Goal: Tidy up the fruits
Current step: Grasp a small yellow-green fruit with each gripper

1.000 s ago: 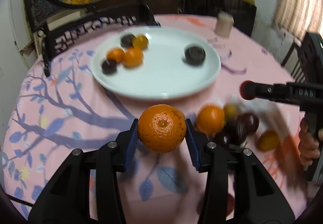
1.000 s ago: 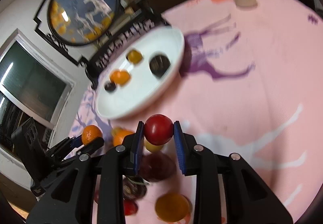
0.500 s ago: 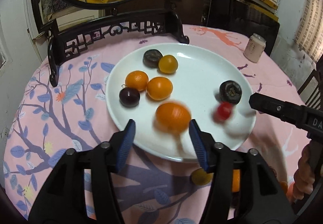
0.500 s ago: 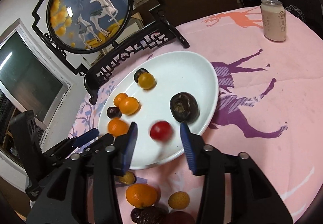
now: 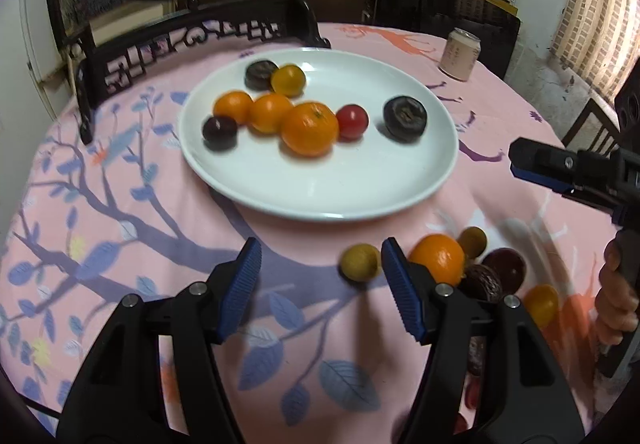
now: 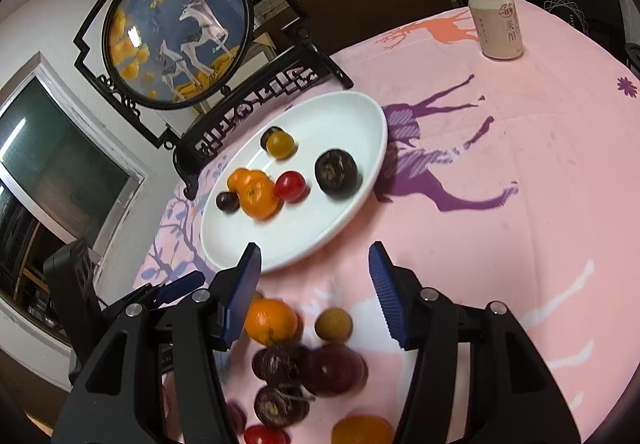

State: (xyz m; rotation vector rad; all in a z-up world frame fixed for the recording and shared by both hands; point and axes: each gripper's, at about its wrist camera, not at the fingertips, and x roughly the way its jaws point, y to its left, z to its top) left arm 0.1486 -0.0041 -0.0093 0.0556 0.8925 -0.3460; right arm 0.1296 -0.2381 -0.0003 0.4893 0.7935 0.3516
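Near the tabletop's front edge, left gripper (image 5: pixel 316 276) and right gripper (image 6: pixel 314 276) opening, empty, over loose fruit (image 6: pixel 272 322) awaiting the plate (image 5: pixel 320 200).

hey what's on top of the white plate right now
On the white plate: three oranges, a red tomato, a yellow fruit and three dark fruits. One dark fruit is partly hidden behind the yellow one.

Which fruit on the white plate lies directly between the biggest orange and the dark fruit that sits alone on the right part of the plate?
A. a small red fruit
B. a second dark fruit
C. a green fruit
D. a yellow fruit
A. In the left wrist view, the small red fruit on the white plate lies against the biggest orange, with the lone dark fruit on its other side.
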